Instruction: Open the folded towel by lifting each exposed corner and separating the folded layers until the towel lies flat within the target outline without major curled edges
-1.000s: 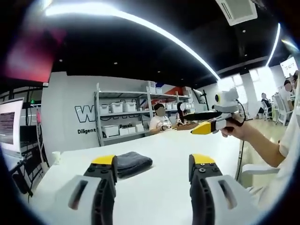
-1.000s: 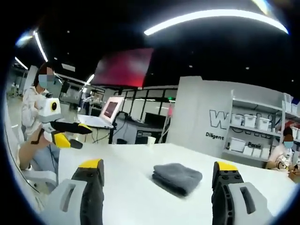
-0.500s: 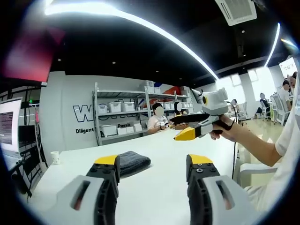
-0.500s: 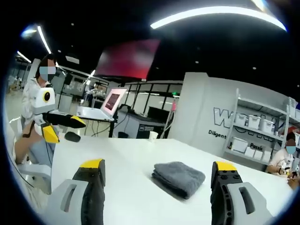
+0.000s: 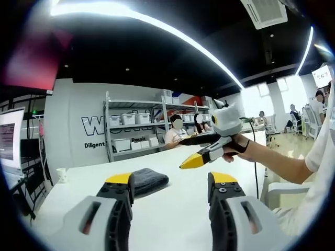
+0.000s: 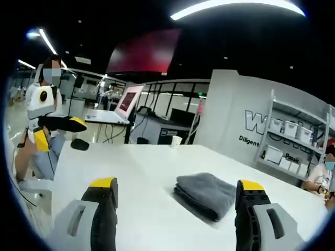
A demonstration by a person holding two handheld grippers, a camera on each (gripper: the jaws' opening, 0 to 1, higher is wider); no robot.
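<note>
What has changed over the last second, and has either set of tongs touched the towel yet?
In the left gripper view, the right tongs have swung in and dipped toward the grey towel, tips now pointing down at the table. Nothing was gripped or let go. The towel stays folded and untouched, and both tongs stay open, the left tongs held off to the side.

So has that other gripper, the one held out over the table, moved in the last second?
Yes. In the left gripper view, the right gripper has swung left and down against the shelving, closing on the folded grey towel on the white table.
</note>
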